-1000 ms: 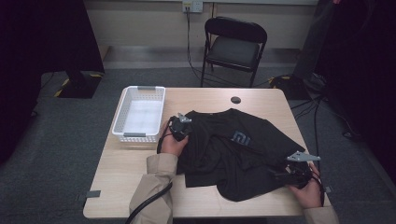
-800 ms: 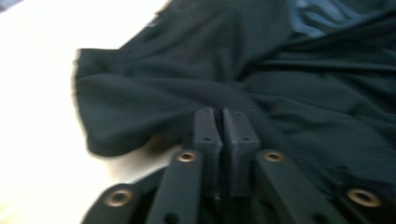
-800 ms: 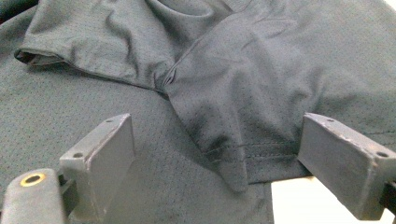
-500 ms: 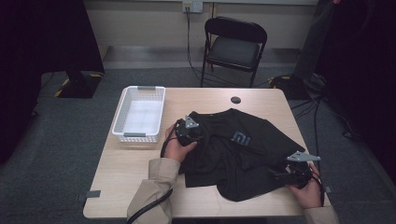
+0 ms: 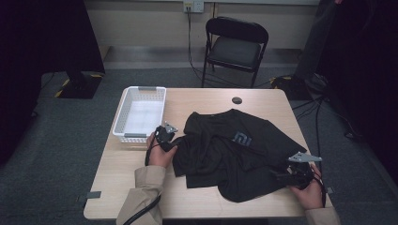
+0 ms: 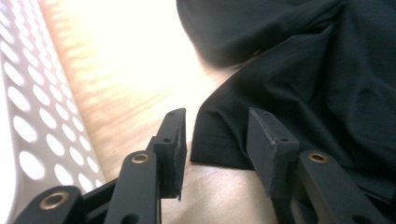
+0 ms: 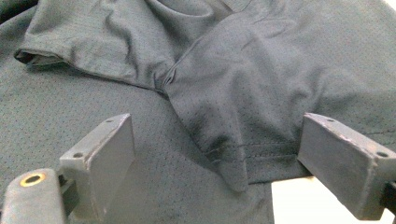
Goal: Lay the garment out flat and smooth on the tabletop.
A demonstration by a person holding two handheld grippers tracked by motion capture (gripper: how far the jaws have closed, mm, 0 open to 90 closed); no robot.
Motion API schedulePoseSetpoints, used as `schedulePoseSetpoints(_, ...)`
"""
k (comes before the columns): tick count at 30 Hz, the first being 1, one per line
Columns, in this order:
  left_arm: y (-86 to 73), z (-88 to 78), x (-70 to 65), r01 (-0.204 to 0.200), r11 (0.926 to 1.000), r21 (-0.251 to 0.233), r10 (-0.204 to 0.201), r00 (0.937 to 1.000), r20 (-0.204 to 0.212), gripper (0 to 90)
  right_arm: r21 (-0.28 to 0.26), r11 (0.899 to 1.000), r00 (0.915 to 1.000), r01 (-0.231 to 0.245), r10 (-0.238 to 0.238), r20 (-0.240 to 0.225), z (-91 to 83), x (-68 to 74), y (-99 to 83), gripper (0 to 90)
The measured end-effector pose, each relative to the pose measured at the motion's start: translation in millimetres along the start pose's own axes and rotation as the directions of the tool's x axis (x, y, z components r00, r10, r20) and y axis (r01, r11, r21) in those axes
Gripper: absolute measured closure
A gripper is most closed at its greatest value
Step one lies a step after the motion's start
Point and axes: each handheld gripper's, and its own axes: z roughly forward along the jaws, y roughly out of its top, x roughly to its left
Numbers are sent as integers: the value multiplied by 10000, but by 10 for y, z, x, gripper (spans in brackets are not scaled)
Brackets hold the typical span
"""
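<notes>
At the table's point(image 5: 141, 197) left side, beside the white basket point(image 5: 139, 112), the left gripper point(image 5: 165, 136) sits low at the left edge of the black T-shirt point(image 5: 234, 159), and its jaws, which have just been closing, stand apart with a hemmed corner of the cloth point(image 6: 219, 140) lying between them, not yet pinched; the pads do not press on it. To do this step well, I judge the hand should slide a little further forward so the hem sits deep between the pads, keep the lower jaw flat on the wood to get under the fabric, and close on one layer of the edge, not a bunch of folds. The T-shirt lies crumpled across the middle of the table, logo up, its collar towards the far side. At the right, the right gripper point(image 5: 293, 176) rests at the shirt's near right corner with its jaws wide apart, released, a folded hem point(image 7: 243, 154) lying between the pads without being squeezed; it should wait until the left has its hold
</notes>
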Motion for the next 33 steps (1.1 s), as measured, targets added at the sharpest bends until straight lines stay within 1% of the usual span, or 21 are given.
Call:
schedulePoseSetpoints(3,-22,1,20,400,9990,-198,-400,9992,11,597,-1,10000,10000,2,-2,-1,0,0,0,103)
schedulePoseSetpoints(4,-23,-5,25,491,9981,-368,-486,9987,129,595,-1,10000,10000,1,-1,-2,0,0,0,103)
schedulePoseSetpoints(7,-6,-27,27,584,9969,-522,-575,9982,179,605,0,10000,10000,2,-2,-1,0,0,0,103)
schedulePoseSetpoints(8,-3,-24,31,652,9966,-509,-642,9977,208,609,0,10000,10000,0,0,-3,0,0,0,103)
schedulePoseSetpoints(11,-10,13,38,695,9970,-342,-686,9973,244,616,0,10000,10000,0,0,-2,0,0,0,103)
schedulePoseSetpoints(14,-46,55,50,973,9947,-321,-965,9950,244,620,-1,10000,10000,1,-1,0,0,0,0,103)
schedulePoseSetpoints(15,-61,68,50,1096,9936,-254,-1089,9936,294,620,0,10000,10000,-2,2,-3,0,0,0,103)
schedulePoseSetpoints(17,-85,81,56,1393,9895,-379,-1374,9893,495,630,-1,10000,10000,0,0,-3,0,0,0,103)
schedulePoseSetpoints(19,-101,81,63,1538,9874,-380,-1515,9868,578,630,-1,10000,10000,0,0,-1,0,0,0,103)
schedulePoseSetpoints(20,-109,79,61,1606,9862,-415,-1574,9851,697,640,-1,10000,10000,-1,1,-2,0,0,0,103)
schedulePoseSetpoints(22,-113,76,49,1690,9847,-424,-1648,9823,891,701,0,10000,10000,1,-1,0,0,0,0,103)
schedulePoseSetpoints(23,-112,73,36,1651,9854,-405,-1602,9815,1050,771,0,10000,10000,-2,2,0,0,0,0,103)
schedulePoseSetpoints(25,-98,62,-1,1434,9892,-300,-1395,9845,1067,842,-1,10000,10000,1,-1,-1,0,0,0,103)
schedulePoseSetpoints(27,-75,49,-37,1249,9921,-113,-1230,9866,1075,864,-1,10000,10000,2,-2,0,0,0,0,103)
schedulePoseSetpoints(28,-63,39,-50,1058,9944,10,-1053,9886,1079,867,0,10000,10000,1,-1,0,0,0,0,102)
schedulePoseSetpoints(30,-37,16,-96,776,9969,142,-786,9925,935,871,0,10000,10000,0,0,-1,0,0,0,103)
schedulePoseSetpoints(31,-26,0,-114,528,9984,189,-542,9947,874,872,0,10000,10000,0,0,-1,0,0,0,103)
schedulePoseSetpoints(33,-16,-31,-150,384,9991,185,-400,9949,931,873,0,10000,10000,1,-1,0,0,0,0,103)
